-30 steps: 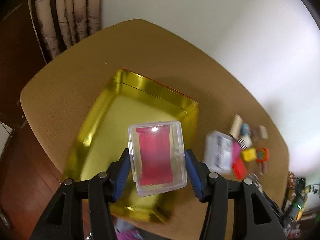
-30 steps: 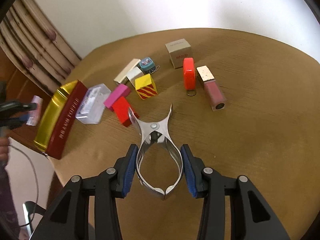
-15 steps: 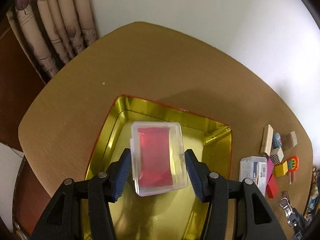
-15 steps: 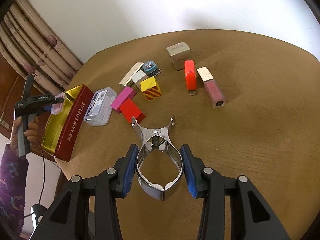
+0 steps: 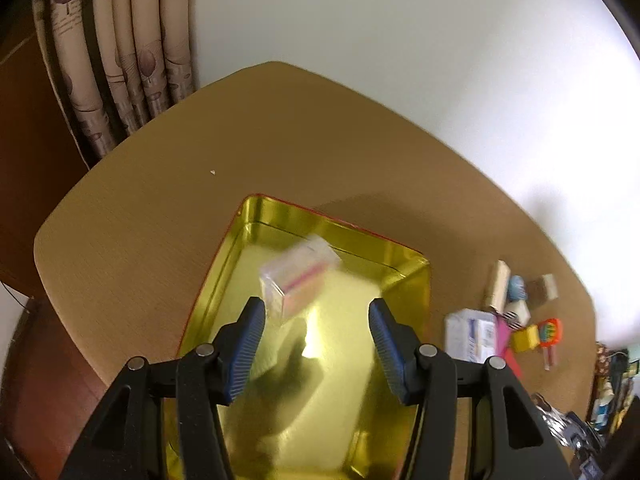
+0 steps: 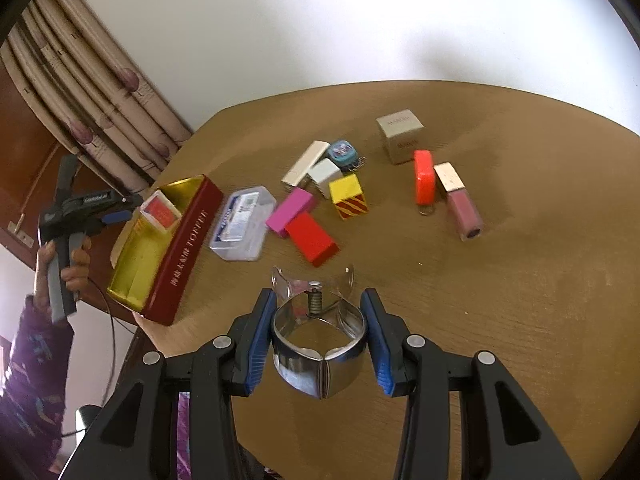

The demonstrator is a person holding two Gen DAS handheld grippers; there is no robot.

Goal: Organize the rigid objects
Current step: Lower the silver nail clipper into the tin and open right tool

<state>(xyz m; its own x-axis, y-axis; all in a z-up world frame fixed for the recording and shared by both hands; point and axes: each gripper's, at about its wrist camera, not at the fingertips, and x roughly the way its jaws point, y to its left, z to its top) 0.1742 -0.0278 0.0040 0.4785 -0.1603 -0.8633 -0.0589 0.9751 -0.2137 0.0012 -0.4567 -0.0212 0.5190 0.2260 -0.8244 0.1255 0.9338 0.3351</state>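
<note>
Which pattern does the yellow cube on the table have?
The yellow cube has red diagonal stripes on its lower side face; the right wrist view shows it best.

A rounded tan worktop [image 6: 520, 280] carries everything, with the red toffee tin [image 6: 188, 248] at its edge as landmark. Just beside the tin lies a clear plastic case [image 6: 244, 222]. Beyond that sit a pink block [image 6: 289, 212], a red block [image 6: 312, 238] and a yellow striped cube [image 6: 348, 196]. Farther from the tin lie an orange case [image 6: 424, 178], a lip gloss tube [image 6: 460, 202] and a beige box [image 6: 400, 136].

A home: patterned curtains [image 6: 92, 92], round wooden table [image 6: 520, 280], plain wall.
</note>
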